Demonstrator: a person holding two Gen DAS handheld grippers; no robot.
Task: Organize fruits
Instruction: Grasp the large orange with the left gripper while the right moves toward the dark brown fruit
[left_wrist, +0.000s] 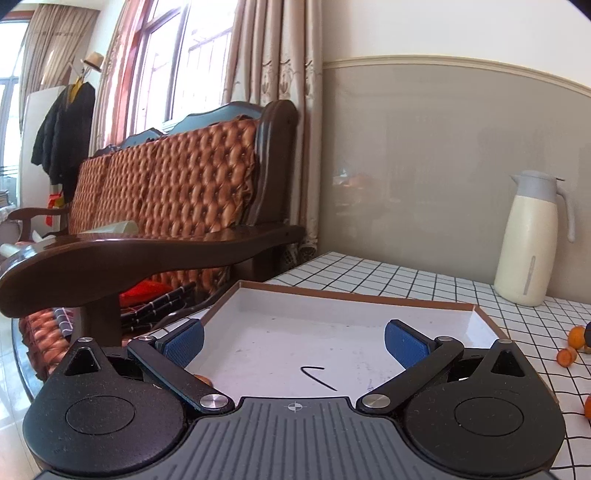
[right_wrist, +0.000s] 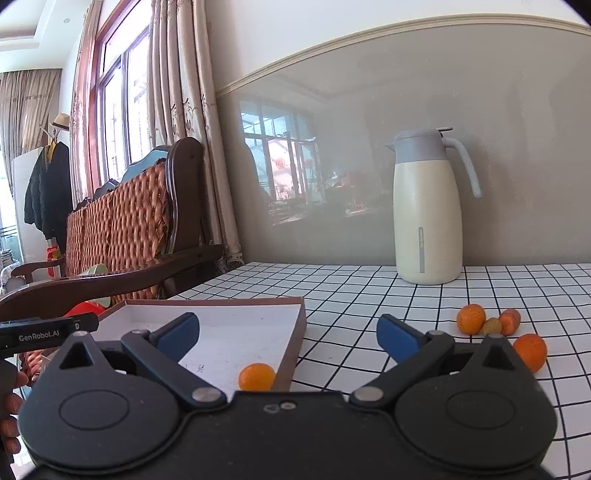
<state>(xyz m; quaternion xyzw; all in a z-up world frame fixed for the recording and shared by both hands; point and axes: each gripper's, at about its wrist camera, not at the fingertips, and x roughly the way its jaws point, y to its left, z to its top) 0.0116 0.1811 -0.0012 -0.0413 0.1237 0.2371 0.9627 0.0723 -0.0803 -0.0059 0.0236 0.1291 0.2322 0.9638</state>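
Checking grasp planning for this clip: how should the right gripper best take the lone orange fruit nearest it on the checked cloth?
Grip the round orange fruit across its widest middle, coming from above. It sits apart from the three clustered fruits, so the open jaws likely fit either side.

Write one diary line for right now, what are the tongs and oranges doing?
left tongs: open, over tray | right tongs: open, empty | orange in tray: one | fruits on table: four visible

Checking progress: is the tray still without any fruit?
No, one orange already lies inside the tray, against its near right wall, in the right wrist view.
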